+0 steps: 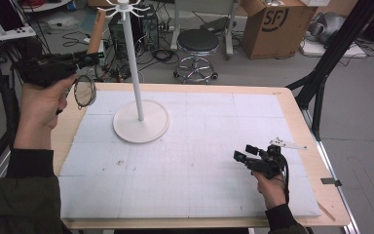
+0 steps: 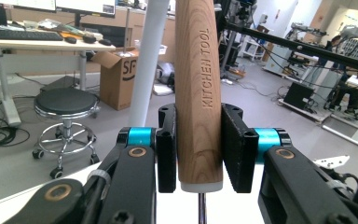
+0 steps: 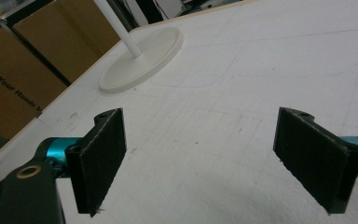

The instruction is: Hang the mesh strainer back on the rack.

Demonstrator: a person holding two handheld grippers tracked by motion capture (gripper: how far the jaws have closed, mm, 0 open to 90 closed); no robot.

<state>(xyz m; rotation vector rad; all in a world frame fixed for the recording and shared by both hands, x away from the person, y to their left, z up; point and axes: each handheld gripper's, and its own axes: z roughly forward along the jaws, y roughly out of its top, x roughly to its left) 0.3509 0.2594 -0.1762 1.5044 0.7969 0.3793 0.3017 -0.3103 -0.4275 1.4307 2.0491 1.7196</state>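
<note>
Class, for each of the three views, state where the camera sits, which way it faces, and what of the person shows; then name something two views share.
High view: above the table, looking down; both forearms, left tool, right tool.
Left gripper view: on the left tool, facing the room; pads clamp the strainer handle.
Right gripper view: on the right tool, facing the mat; jaws open.
Shared: the white stand.

The high view looks forward and down over the whole table (image 1: 292, 105). The left gripper view faces outward, level across the room, close behind its jaws. The right gripper view looks low over the mat; it shares the white stand (image 3: 142, 58) with both other views.
</note>
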